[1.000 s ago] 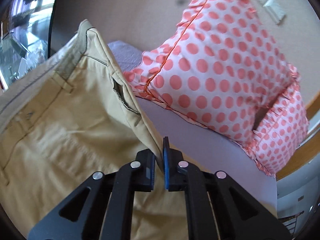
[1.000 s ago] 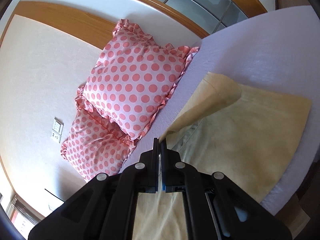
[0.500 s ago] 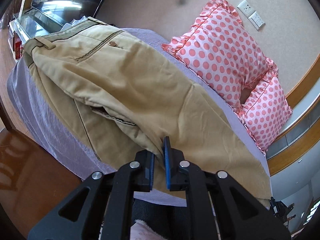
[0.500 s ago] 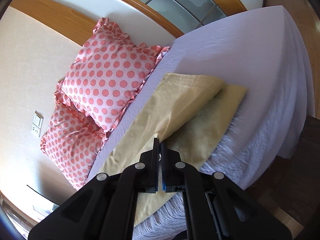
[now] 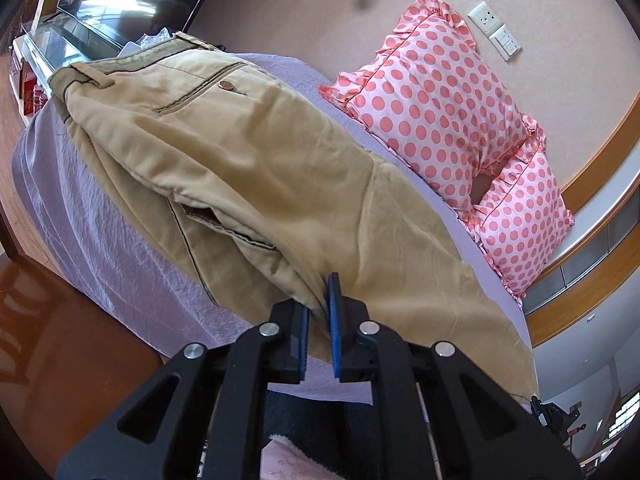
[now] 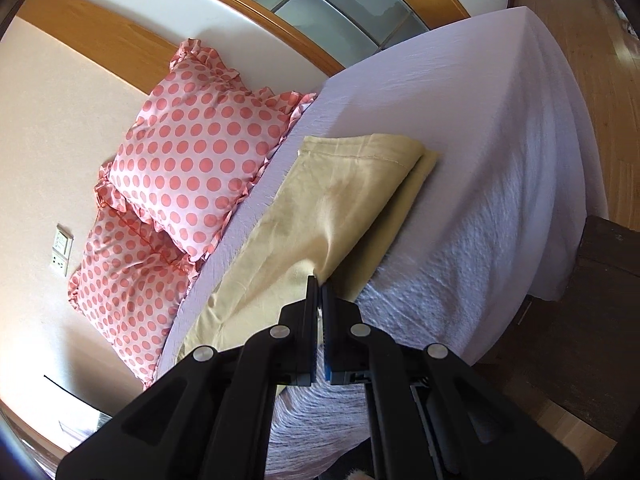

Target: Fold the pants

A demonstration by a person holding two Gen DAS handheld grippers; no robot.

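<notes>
Tan pants (image 5: 260,168) lie folded lengthwise on a lilac bed. The waistband and a buttoned back pocket are at the far left of the left wrist view. My left gripper (image 5: 318,300) is shut on a fold of the pants near the bed's front edge. In the right wrist view the leg ends (image 6: 352,184) lie one over the other, cuffs far from me. My right gripper (image 6: 319,288) is shut on the edge of the upper leg.
Two pink polka-dot pillows (image 5: 436,108) (image 6: 192,160) lean on the wall behind the pants. The lilac bedsheet (image 6: 500,140) stretches right past the cuffs and drops over the bed's edge. A dark wooden floor (image 5: 60,360) lies below. A glass TV stand (image 5: 72,32) stands beyond the waistband.
Both grippers have pulled back toward the bed's front edge with the cloth held. The lifted pants half has come down over the other, and the leg now lies flat on the lower one.
</notes>
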